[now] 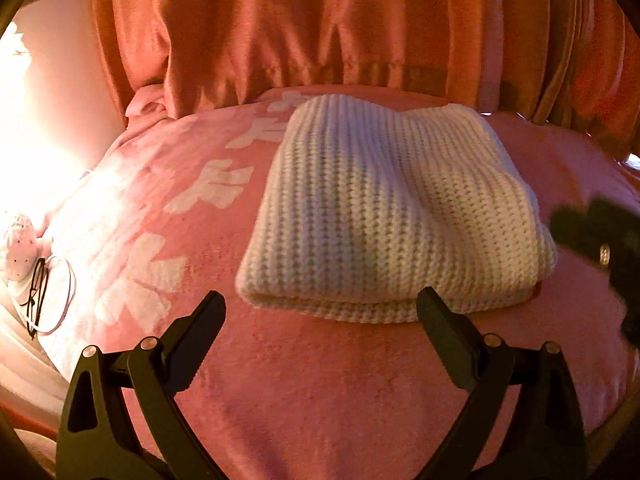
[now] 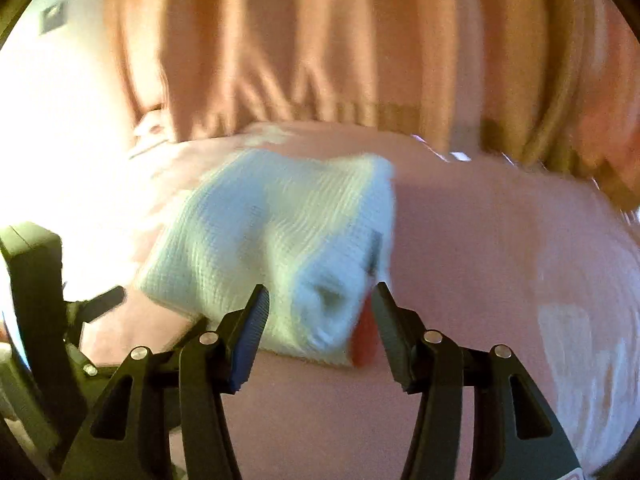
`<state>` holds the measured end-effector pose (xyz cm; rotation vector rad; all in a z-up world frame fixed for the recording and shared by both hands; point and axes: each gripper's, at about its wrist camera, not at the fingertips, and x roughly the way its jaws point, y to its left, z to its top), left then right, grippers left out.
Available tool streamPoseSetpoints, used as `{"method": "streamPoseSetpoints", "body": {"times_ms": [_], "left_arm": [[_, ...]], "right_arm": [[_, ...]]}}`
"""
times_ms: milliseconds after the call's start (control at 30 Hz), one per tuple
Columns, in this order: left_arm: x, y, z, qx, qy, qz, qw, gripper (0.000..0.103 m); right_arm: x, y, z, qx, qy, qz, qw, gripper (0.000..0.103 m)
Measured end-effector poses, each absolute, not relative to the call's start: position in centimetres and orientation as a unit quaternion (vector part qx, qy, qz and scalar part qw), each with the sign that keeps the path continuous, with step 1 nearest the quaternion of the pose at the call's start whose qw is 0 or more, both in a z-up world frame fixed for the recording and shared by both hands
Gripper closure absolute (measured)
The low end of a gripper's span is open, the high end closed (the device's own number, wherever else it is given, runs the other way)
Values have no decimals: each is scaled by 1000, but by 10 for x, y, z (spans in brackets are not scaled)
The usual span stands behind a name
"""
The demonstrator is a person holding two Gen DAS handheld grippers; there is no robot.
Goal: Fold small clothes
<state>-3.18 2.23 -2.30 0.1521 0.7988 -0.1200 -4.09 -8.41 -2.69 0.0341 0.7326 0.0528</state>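
A cream ribbed knit garment [image 1: 384,208] lies folded in a thick rectangle on a pink blanket [image 1: 320,380]. My left gripper [image 1: 320,304] is open and empty, its fingertips just in front of the garment's near folded edge. The right gripper shows as a dark blurred shape [image 1: 600,240] at the garment's right side. In the right wrist view the garment [image 2: 272,248] is blurred, and my right gripper [image 2: 320,296] is open with its fingers either side of the near right corner, not closed on it.
Orange curtains [image 1: 320,32] hang behind the bed. A white cable and dark cord [image 1: 44,292] lie at the left edge by a small pale object [image 1: 18,252]. White characters [image 1: 208,192] are printed on the blanket. The left gripper's body [image 2: 36,300] shows at left.
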Motion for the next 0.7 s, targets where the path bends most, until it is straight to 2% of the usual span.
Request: {"method": "streamPoseSetpoints", "body": {"times_ms": [133,233,267,367,467,700], "left_arm": [[-33,29,-23,76,388,-52,917,9],[-33,33,-22,69,391,-53,916,9],[-33,34,-21,68,391,-53,916,9],[-32,35,-20,67,391,-54,916,9],[-32,32,-20,63,395,-59,915,9],[-34,27,-22,75,397,-62,913,9]], "right_arm": [[-12,-91,-62,-17,414,-27,910,58],[-12,-136,-86,81,461,-47,883,58],[-17,-139,-82,91,460,-45,882,58],[-35,-120,-67,34,434,-58,899,53],[-47,-101,-73,-7,429,-59,901,53],[-51,-98,-86,-3,444,-57,894,53]]}}
